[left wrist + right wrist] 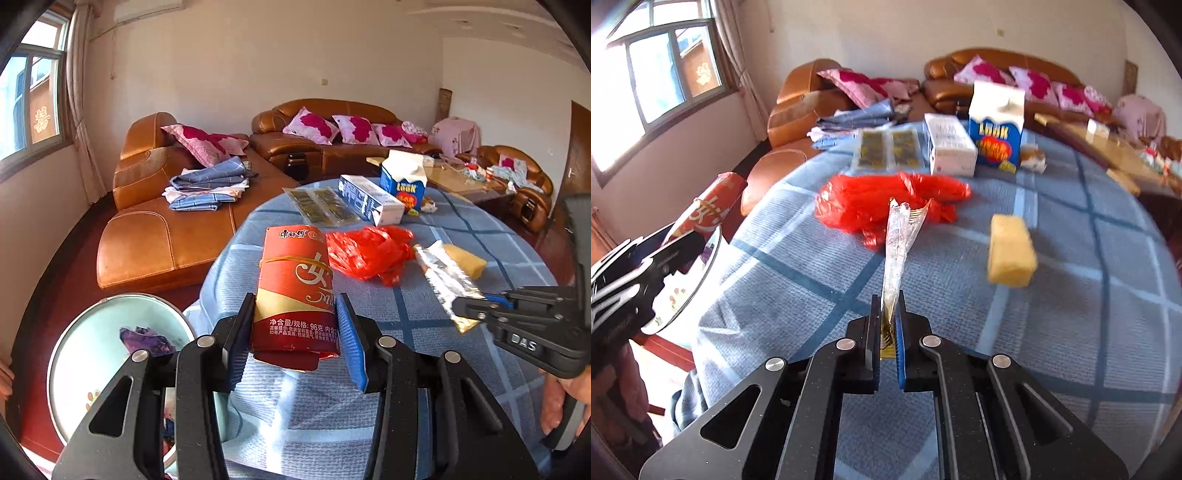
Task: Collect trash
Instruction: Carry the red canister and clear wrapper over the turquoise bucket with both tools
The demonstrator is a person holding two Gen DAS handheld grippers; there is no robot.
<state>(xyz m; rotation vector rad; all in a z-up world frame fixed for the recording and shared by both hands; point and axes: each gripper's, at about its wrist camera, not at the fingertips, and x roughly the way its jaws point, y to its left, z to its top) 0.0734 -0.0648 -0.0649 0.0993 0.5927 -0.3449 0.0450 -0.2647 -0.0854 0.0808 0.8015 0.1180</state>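
red snack package [295, 291] is sitting clamped in the left tongs [295, 332] over the tabletop's [424, 314] left edge; right tongs [888, 332] are pinching a foil wrapper [899, 236].

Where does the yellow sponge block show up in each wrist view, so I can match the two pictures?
Left wrist: the yellow sponge block lies right of centre on the blue checked cloth, partly behind the foil wrapper held by the right gripper.
Right wrist: the sponge lies right of centre, in full view.
Shared landmark: the red plastic bag, to the sponge's left in both.
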